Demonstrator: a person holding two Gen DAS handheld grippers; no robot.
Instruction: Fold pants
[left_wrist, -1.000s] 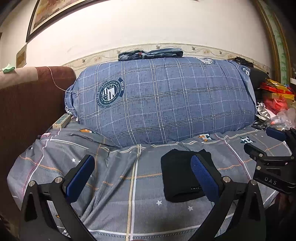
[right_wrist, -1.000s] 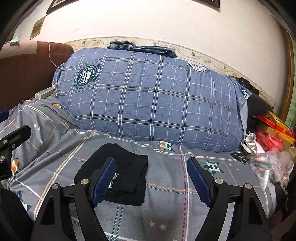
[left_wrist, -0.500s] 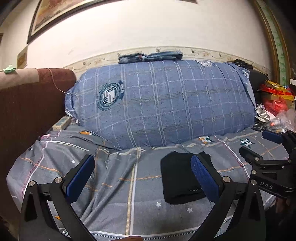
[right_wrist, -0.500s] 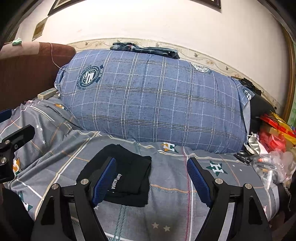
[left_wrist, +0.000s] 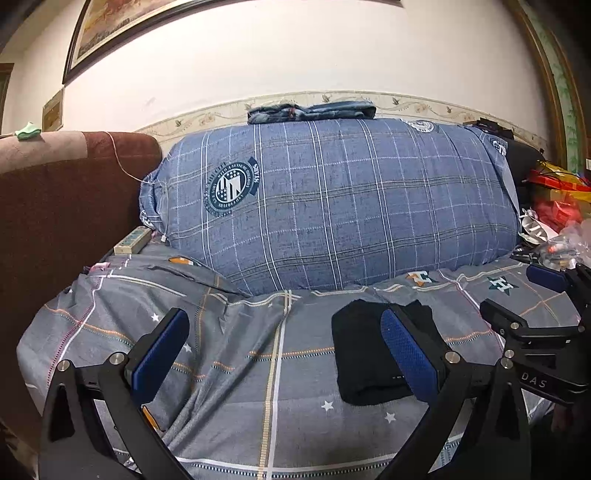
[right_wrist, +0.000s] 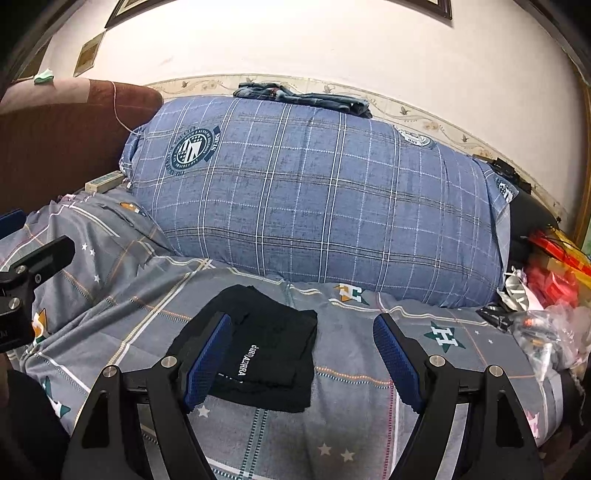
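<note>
Judging by the compact stack, you're basically done: black pants (right_wrist: 269, 347) lie folded on the grey bedsheet (right_wrist: 354, 417), lower centre of frame. Left gripper (left_wrist: 284, 354) & right gripper (right_wrist: 303, 358) both gape wide, holding nothing. Prob. only tidying left.

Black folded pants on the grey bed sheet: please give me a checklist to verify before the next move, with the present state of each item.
1. Black folded pants lie flat in a compact stack: ok.
2. Left gripper open, holding nothing: ok.
3. Right gripper open, holding nothing: ok.
4. Grey star-patterned bed sheet smooth under the pants: cannot tell; wrinkles show to the left.
5. Blue plaid pillow apart from the pants: ok.
6. Pants layers aligned at edges: not ok; the far corner looks uneven.
</note>
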